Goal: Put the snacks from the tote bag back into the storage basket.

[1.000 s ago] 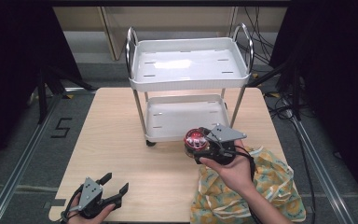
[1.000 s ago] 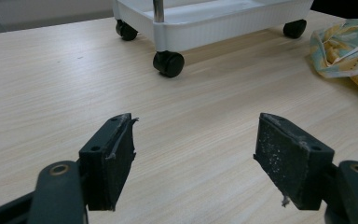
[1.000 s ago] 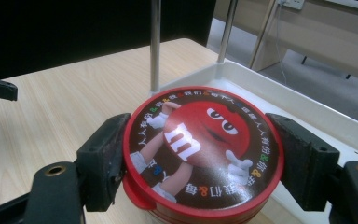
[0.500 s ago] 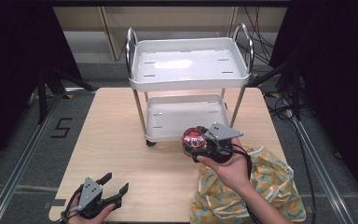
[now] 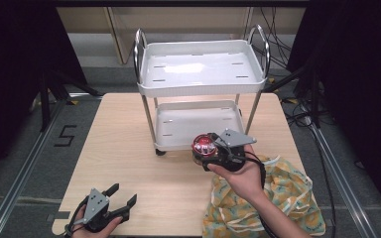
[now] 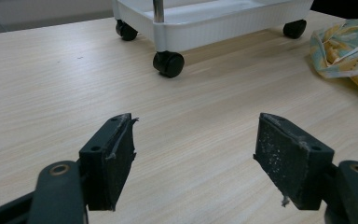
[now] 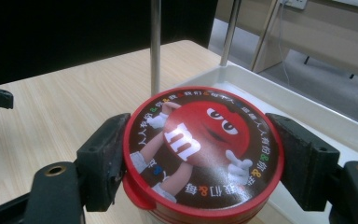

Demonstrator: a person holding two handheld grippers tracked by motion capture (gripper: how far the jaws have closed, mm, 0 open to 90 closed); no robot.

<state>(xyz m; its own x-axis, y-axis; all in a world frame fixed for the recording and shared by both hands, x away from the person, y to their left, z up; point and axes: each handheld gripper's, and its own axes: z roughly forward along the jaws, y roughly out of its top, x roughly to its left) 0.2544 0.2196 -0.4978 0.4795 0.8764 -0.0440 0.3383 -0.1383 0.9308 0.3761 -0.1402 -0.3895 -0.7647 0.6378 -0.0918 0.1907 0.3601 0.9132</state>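
So the right gripper [image 5: 209, 154] has its jaws clamped on both sides of a round candy tub [image 5: 204, 147] with a red lid, held just right of centre in the high view, at the front edge of the white cart's [image 5: 198, 79] lower shelf. The left gripper [image 5: 113, 204] sits bottom left over the wooden table [image 5: 129, 148], jaws spread wide with nothing between them. A floral cloth [image 5: 278, 198] is bunched up lower right.
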